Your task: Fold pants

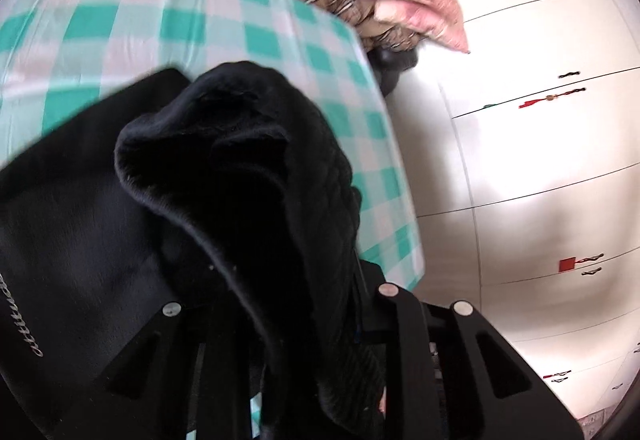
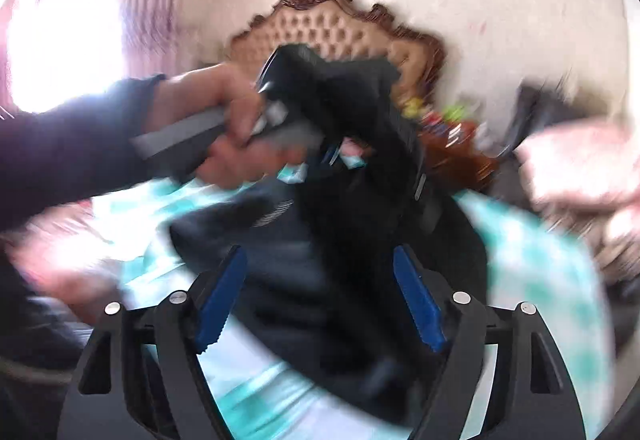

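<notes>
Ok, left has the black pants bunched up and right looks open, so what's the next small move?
Probably bring the right gripper, jaws wide with no pad pressing cloth, onto a free edge of the pants. The left gripper alone pinches them in a bunch over the checked sheet, so nothing can be spread flat.

Left gripper clamped, right gripper spread wide

The left gripper (image 1: 316, 320) has its jaws drawn close together, dark cloth bunched between them. The right gripper (image 2: 320, 300) stands wide, blue pads (image 2: 418, 304) touching nothing. In the right wrist view a hand (image 2: 224, 124) in a dark sleeve (image 2: 76, 144) grips the left tool's handle.
</notes>
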Available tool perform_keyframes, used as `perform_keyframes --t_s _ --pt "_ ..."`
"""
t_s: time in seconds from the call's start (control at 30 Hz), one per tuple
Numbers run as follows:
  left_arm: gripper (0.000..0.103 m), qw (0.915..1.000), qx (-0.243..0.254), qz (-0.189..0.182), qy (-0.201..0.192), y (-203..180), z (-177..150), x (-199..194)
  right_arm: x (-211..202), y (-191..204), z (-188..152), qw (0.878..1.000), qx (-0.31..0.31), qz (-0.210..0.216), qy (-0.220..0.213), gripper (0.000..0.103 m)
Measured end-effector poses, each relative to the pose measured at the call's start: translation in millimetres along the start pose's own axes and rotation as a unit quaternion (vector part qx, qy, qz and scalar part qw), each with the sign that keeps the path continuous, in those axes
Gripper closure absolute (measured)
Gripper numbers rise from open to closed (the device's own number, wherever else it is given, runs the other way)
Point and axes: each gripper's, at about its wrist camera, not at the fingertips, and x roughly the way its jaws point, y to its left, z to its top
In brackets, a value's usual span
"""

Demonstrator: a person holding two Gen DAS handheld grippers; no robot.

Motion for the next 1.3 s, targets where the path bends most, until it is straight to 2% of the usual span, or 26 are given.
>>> perform_keyframes --t_s 0.1,0.2,0.3,0.37,0.47,0.53,0.6,0.7,0.73,0.8,0.87,0.97,1.1,1.2,1.3 --pt "0.080 1.0000 0.007 -0.005 -0.001 -19.7 11.7 -8.2 -1.9 -23.3 -25.9 0.994 0.089 0.063 0.023 0.025" --pt "0.080 0.9999 0.009 -0.005 0.005 -30.8 14.6 -14.5 1.7 -36.2 -45.0 0.985 0.157 0.062 0.025 0.023" --pt "0.080 0.9999 0.002 -0.011 0.001 -32.9 11.0 -28.3 11.6 -49.8 -43.5 0.982 0.173 0.067 0.036 0.023" --pt "0.080 0.9998 0.000 -0.017 -0.007 -27.8 4.5 -45.8 12.3 -53.5 -44.5 0.979 0.176 0.093 0.042 0.023" --pt "0.080 0.9995 -0.013 -0.020 -0.023 -9.4 -6.3 -77.0 2.5 -53.9 -39.2 0.972 0.183 0.146 0.028 0.023" --pt "0.080 0.9990 -0.023 -0.024 -0.029 6.2 -15.7 -95.5 -8.1 -60.0 -33.2 0.959 0.201 0.197 0.003 0.023" --pt "0.079 0.9984 -0.034 -0.029 -0.033 26.3 -28.5 -110.7 -20.9 -69.9 -27.3 0.954 0.215 0.208 -0.029 0.023" --pt "0.079 0.9971 -0.055 -0.039 -0.036 61.1 -47.4 -120.7 -23.8 -97.0 -22.5 0.949 0.265 0.158 -0.059 0.015" --pt "0.079 0.9965 -0.062 -0.043 -0.036 72.4 -53.1 -121.8 -19.9 -103.1 -20.6 0.953 0.273 0.124 -0.052 0.015" --pt "0.079 0.9942 -0.077 -0.061 -0.045 98.5 -67.3 -122.8 -5.1 -110.7 -12.5 0.965 0.261 0.027 -0.016 0.015" --pt "0.079 0.9916 -0.086 -0.079 -0.057 118.8 -77.0 -122.8 8.6 -113.0 -5.2 0.968 0.252 -0.006 0.000 0.015" --pt "0.079 0.9874 -0.092 -0.102 -0.078 140.9 -89.3 -127.4 32.4 -106.7 6.2 0.971 0.240 0.001 0.011 0.015" --pt "0.079 0.9842 -0.098 -0.112 -0.096 164.2 -96.4 -133.2 63.9 -86.3 12.8 0.978 0.205 0.007 0.047 0.015" --pt "0.079 0.9810 -0.105 -0.120 -0.111 177.4 -100.9 -141.3 78.3 -64.6 15.9 0.984 0.170 -0.001 0.059 0.015" --pt "0.079 0.9810 -0.098 -0.103 -0.132 172.6 -100.4 -157.3 86.1 -39.0 19.7 0.991 0.119 -0.001 0.063 0.015"
